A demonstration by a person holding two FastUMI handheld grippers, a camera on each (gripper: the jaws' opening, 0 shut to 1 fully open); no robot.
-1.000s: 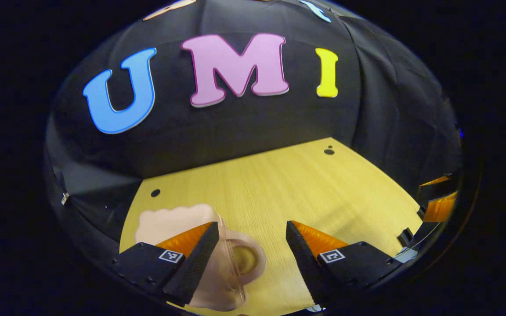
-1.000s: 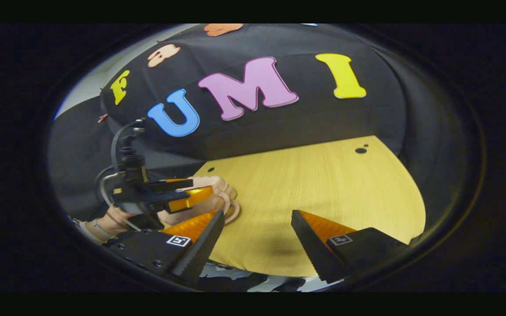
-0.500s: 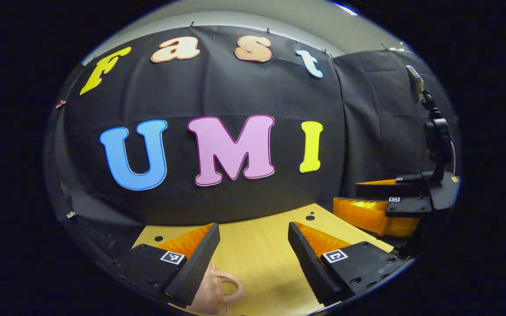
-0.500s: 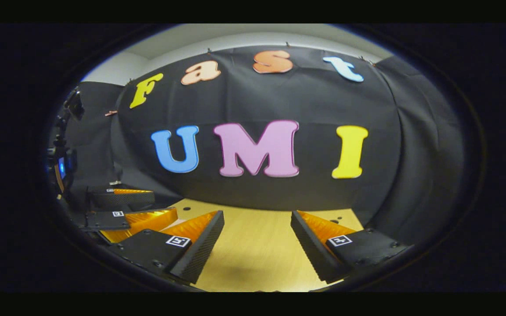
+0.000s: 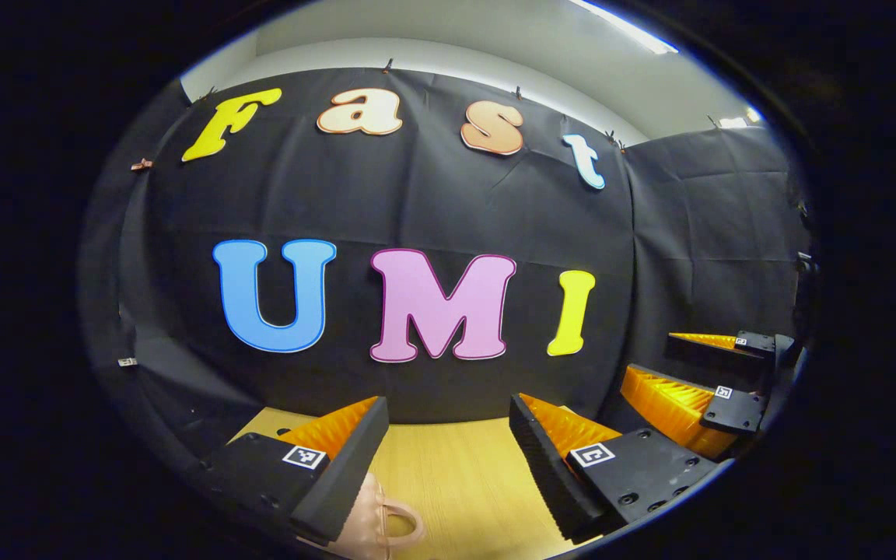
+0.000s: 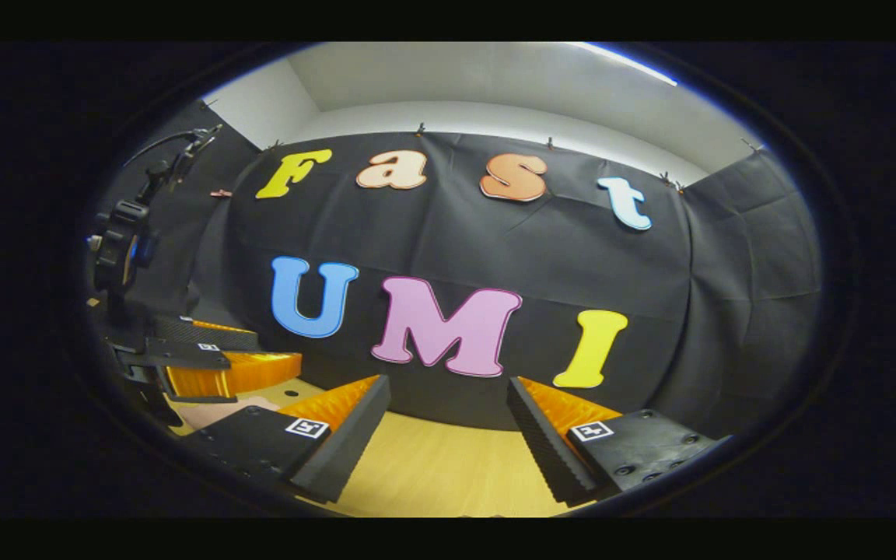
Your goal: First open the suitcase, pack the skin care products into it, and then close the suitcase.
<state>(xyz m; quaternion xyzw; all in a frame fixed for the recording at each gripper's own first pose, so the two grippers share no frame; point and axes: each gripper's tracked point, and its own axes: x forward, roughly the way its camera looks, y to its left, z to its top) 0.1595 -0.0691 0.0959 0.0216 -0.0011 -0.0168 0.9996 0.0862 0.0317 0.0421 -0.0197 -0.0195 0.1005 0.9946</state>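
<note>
A pale pink suitcase (image 5: 374, 519) lies on the wooden table (image 5: 456, 482); just its looped handle and a bit of its shell peek out beside my left gripper's left finger. My left gripper (image 5: 448, 400) is open, holds nothing, and points level at the booth wall. My right gripper (image 6: 448, 381) is open too, with nothing between its fingers. In the right gripper view the left gripper (image 6: 277, 348) hangs at the left, over a sliver of the pink suitcase (image 6: 203, 412). The right gripper (image 5: 689, 365) appears open at the right edge of the left gripper view.
The black cloth wall (image 5: 432, 202) rises close behind the table's far edge. A white ceiling (image 6: 495, 85) shows above it. A strip of bare wood (image 6: 432, 474) lies under the right gripper.
Both views have swung up from the tabletop to the wall. The suitcase has slid to the bottom edge of the left gripper view. Both grippers stay open.
</note>
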